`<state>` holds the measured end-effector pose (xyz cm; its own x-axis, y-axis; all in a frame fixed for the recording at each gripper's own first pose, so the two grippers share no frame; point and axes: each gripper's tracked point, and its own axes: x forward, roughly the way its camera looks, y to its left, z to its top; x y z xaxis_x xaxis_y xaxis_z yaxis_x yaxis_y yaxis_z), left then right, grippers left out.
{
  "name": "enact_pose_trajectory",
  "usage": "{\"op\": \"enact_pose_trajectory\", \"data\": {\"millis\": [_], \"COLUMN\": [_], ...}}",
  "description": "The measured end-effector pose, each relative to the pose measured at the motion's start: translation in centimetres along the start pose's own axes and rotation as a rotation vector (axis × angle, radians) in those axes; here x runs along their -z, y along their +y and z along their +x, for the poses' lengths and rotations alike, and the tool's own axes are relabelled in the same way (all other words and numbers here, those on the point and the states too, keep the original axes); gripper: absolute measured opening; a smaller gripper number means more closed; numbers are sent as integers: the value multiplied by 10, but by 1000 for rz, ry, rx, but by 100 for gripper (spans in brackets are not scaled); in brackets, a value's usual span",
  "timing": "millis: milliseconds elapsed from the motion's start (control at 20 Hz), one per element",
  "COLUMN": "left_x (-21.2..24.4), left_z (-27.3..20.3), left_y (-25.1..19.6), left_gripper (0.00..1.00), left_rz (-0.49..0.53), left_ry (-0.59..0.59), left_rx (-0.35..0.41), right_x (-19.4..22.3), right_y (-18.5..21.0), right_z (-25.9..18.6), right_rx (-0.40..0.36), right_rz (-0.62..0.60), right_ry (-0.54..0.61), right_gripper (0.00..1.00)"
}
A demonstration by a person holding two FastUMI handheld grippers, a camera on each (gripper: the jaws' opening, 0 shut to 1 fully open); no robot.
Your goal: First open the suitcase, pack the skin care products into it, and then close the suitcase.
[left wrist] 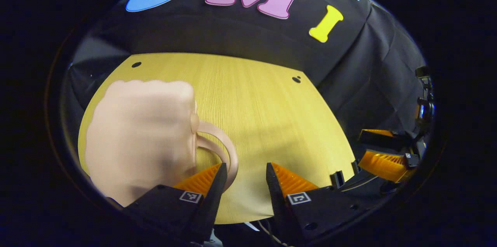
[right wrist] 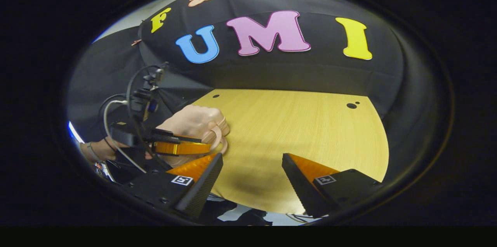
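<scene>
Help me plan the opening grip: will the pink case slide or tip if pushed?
It probably slides: the wooden table looks smooth. The pink case has rounded edges, so a high push might rock it. Its thin loop handle likely flexes a little.

Both views low over counter [left wrist: 271,115], facing booth wall; left gripper view close beside suitcase [left wrist: 139,138], shared with right gripper view.

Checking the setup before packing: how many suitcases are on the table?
1: the pink suitcase stands on the wooden table, just ahead-left of the left tool. Others may lie out of view.
</scene>
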<state>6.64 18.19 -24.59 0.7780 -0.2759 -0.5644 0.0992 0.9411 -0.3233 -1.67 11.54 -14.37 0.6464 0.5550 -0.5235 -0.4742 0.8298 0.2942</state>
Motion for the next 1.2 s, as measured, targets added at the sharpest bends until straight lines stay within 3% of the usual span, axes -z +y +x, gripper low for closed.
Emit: {"op": "enact_pose_trajectory", "data": {"millis": [150,300,550,700,850,1000,1200], "left_x": [-39,-62,-119,-143,-168,-191,-188], "left_z": [-29,-60,-116,-149,-175,-189,-187], "left_y": [-7,2,18,24,25,29,26], "left_gripper": [87,96,96,96,96,96,96], "left_rz": [37,46,186,249,257,256,241], "left_ry": [-170,-280,-500,-595,-674,-766,-768], "left_rx": [1,-35,-173,-212,-225,-288,-266], "right_x": [-23,-59,-130,-162,-185,-200,-203], "right_y": [11,25,54,67,68,70,66], "right_z": [5,5,-7,-18,-33,-43,-48], "right_rx": [45,86,127,160,230,274,298], "right_rz": [-14,-63,-138,-176,-198,-225,-224], "right_ry": [-55,-155,-371,-474,-569,-635,-657], "right_gripper": [97,98,97,98,98,98,98]}}
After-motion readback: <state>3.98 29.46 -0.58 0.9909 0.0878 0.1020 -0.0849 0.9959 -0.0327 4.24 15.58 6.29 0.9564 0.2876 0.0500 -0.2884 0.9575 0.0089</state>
